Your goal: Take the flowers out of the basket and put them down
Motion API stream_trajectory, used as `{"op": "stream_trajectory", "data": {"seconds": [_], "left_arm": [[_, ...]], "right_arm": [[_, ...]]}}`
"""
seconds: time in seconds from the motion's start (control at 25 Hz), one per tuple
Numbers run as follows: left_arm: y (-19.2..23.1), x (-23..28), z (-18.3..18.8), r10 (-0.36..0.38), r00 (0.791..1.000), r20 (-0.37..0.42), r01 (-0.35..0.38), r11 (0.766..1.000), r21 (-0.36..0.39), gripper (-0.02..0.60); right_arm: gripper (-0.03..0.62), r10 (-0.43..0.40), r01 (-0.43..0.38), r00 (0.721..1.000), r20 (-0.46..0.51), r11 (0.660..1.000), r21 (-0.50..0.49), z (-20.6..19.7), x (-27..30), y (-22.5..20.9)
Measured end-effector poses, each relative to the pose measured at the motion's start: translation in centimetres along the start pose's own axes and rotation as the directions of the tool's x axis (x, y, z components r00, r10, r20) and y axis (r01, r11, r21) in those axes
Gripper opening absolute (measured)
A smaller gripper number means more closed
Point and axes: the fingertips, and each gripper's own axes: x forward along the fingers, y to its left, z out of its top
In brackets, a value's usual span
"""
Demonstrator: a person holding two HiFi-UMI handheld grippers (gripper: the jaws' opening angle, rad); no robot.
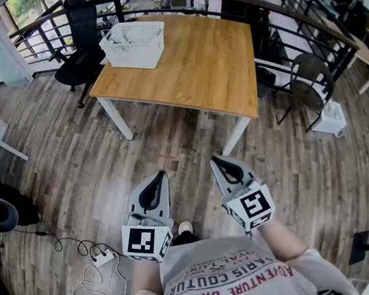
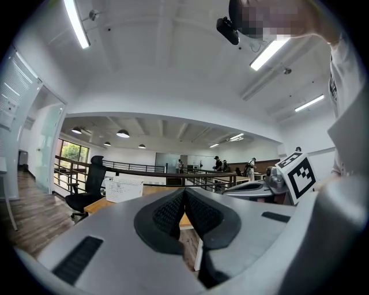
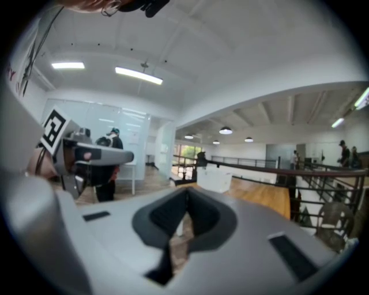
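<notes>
Basket (image 1: pixel 132 43) first: it's the white latticed one, parked on the far left corner of the wooden table (image 1: pixel 194 74). Whatever is inside is too small to be made out, so the flowers can't be picked out. Just past that corner a black office chair (image 1: pixel 77 36) is seen. Well short of the table, over the plank floor (image 1: pixel 68 146), the left gripper (image 1: pixel 161 174) and right gripper (image 1: pixel 214 160) are held side by side, both aimed toward the table. The fingers on both are pressed fully together, with nothing caught between them. A white power strip (image 1: pixel 103 258) with a looped cable is laid out on the floor near the left gripper.
</notes>
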Motion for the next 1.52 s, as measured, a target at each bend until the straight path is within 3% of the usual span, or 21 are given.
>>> {"op": "stream_trajectory", "data": {"seconds": [0.36,0.8,1.04,1.52], "left_arm": [[10.4,1.4,0.8,-0.026,1.000,-0.009,0.026,1.000,0.000,0.025],[19.9,4.2,-2.0,0.062,0.997,-0.046,-0.064,0.996,-0.057,0.025],[27.6,10.0,-3.1,0.110,0.992,-0.067,-0.114,0.992,-0.056,0.025],[42.7,25.8,0.3,0.194,0.981,-0.006,-0.195,0.981,-0.006,0.025]], "right_arm": [[0.029,-0.049,0.049,0.999,0.009,0.999,0.010,2.4,9.6,2.1],[0.029,0.017,-0.017,1.000,-0.025,1.000,0.009,1.5,20.4,2.2],[0.028,0.065,-0.065,0.997,-0.037,0.998,0.003,1.7,30.5,-0.3],[0.029,0.110,-0.111,0.993,0.034,0.993,0.038,5.8,50.6,-10.8]]}}
